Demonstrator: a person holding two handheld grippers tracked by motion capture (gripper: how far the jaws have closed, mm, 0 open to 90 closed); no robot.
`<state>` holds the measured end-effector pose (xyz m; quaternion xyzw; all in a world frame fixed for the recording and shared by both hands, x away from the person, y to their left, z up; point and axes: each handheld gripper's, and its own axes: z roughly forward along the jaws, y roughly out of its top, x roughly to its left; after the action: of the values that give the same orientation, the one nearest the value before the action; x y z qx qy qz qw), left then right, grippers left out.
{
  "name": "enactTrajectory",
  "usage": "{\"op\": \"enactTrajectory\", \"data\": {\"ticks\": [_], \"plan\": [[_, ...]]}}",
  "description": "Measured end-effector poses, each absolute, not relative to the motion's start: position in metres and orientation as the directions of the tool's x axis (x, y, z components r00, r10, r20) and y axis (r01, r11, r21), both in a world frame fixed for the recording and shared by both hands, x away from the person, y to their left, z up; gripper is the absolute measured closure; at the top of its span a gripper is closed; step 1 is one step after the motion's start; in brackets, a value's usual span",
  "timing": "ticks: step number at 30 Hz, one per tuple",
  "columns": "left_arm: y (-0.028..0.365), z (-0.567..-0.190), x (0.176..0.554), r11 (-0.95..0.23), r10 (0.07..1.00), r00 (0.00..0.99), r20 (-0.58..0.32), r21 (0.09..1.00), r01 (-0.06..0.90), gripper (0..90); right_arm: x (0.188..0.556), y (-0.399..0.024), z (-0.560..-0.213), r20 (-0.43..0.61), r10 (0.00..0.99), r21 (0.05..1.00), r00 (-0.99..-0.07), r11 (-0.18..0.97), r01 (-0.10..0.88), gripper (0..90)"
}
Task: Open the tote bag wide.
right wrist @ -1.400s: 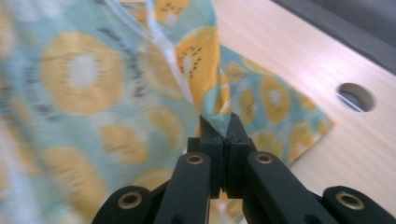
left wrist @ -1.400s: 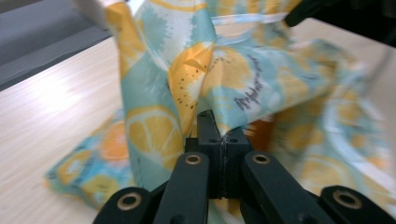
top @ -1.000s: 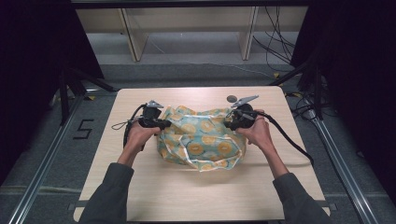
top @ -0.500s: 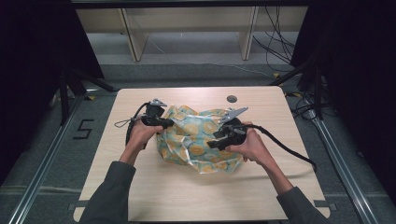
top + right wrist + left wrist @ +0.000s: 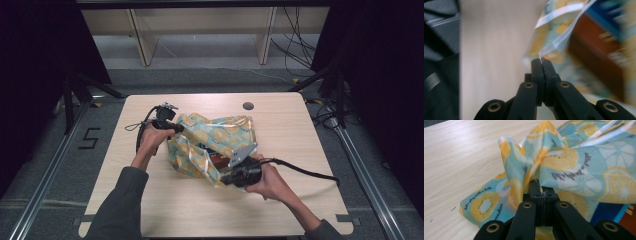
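Bag [image 5: 212, 142] | pinched between left gripper [image 5: 537, 185] fingertips | edge in right gripper [image 5: 541, 61]

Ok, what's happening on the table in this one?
A person works a fruit-print cloth wrap on the wooden table with two handheld grippers. The left gripper is shut on a bunched fold at the wrap's far left corner. The right gripper has just closed on a thin edge at the wrap's near right side. The wrap gapes open there, showing a blue and reddish-brown box inside.
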<state>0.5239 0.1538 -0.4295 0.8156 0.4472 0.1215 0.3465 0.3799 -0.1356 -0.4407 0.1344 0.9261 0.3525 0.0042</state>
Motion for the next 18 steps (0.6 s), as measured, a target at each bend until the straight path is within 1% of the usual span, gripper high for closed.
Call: {"op": "enactTrajectory", "data": {"ticks": [1, 2, 3, 4, 5, 6, 7, 9, 10, 11, 12, 13, 14, 15, 17, 18], "plan": [[0.153, -0.431, 0.525, -0.360, 0.817, 0.566, -0.109, 0.670, 0.649, 89.2, 0.373, -0.135, -0.445, 0.086, 0.241, 0.640, -0.967, 0.730, 0.239, 90.0], [0.153, -0.432, 0.527, -0.365, 0.821, 0.562, -0.099, 0.665, 0.651, 89.2, 0.366, -0.134, -0.450, 0.109, 0.238, 0.625, -0.965, 0.739, 0.253, 90.0], [0.152, -0.434, 0.528, -0.372, 0.821, 0.564, -0.095, 0.660, 0.653, 89.1, 0.358, -0.134, -0.454, 0.127, 0.265, 0.594, -0.956, 0.752, 0.287, 90.0], [0.151, -0.436, 0.529, -0.370, 0.824, 0.559, -0.096, 0.656, 0.658, 89.1, 0.358, -0.133, -0.459, 0.119, 0.217, 0.594, -0.969, 0.766, 0.245, 90.0], [0.150, -0.438, 0.530, -0.365, 0.827, 0.553, -0.100, 0.652, 0.664, 89.1, 0.355, -0.132, -0.463, 0.130, 0.218, 0.579, -0.967, 0.775, 0.252, 90.0], [0.149, -0.440, 0.531, -0.372, 0.826, 0.556, -0.094, 0.650, 0.663, 89.1, 0.355, -0.132, -0.465, 0.119, 0.214, 0.575, -0.970, 0.781, 0.243, 90.0], [0.147, -0.440, 0.531, -0.370, 0.827, 0.554, -0.096, 0.649, 0.665, 89.1, 0.355, -0.132, -0.464, 0.138, 0.240, 0.572, -0.961, 0.773, 0.275, 88.0], [0.145, -0.439, 0.529, -0.384, 0.818, 0.569, -0.085, 0.654, 0.651, 89.0, 0.361, -0.136, -0.452, 0.122, 0.268, 0.612, -0.956, 0.738, 0.285, 77.2], [0.144, -0.438, 0.528, -0.394, 0.814, 0.576, -0.078, 0.655, 0.645, 88.9, 0.363, -0.141, -0.443, 0.117, 0.310, 0.635, -0.943, 0.707, 0.311, 70.6], [0.143, -0.436, 0.527, -0.396, 0.812, 0.579, -0.075, 0.657, 0.641, 88.8, 0.372, -0.146, -0.433, 0.067, 0.297, 0.679, -0.953, 0.686, 0.262, 65.1], [0.143, -0.434, 0.527, -0.400, 0.809, 0.583, -0.074, 0.657, 0.639, 88.8, 0.377, -0.151, -0.422, 0.057, 0.340, 0.705, -0.939, 0.652, 0.279, 61.5], [0.143, -0.433, 0.526, -0.400, 0.809, 0.583, -0.069, 0.662, 0.634, 88.8, 0.382, -0.155, -0.413, 0.053, 0.386, 0.726, -0.921, 0.618, 0.302, 60.5], [0.142, -0.432, 0.525, -0.401, 0.808, 0.585, -0.070, 0.663, 0.633, 88.7, 0.390, -0.158, -0.405, 0.014, 0.418, 0.743, -0.908, 0.603, 0.289, 58.8], [0.142, -0.431, 0.525, -0.404, 0.807, 0.587, -0.064, 0.665, 0.628, 88.6, 0.398, -0.158, -0.400, -0.016, 0.464, 0.747, -0.886, 0.594, 0.298, 55.3], [0.140, -0.430, 0.523, -0.407, 0.802, 0.593, -0.067, 0.665, 0.626, 88.5, 0.413, -0.155, -0.398, -0.029, 0.533, 0.733, -0.845, 0.587, 0.345, 50.7], [0.139, -0.429, 0.523, -0.410, 0.801, 0.596, -0.064, 0.667, 0.622, 88.5, 0.421, -0.151, -0.401, -0.041, 0.549, 0.719, -0.835, 0.597, 0.357, 48.9]]}}
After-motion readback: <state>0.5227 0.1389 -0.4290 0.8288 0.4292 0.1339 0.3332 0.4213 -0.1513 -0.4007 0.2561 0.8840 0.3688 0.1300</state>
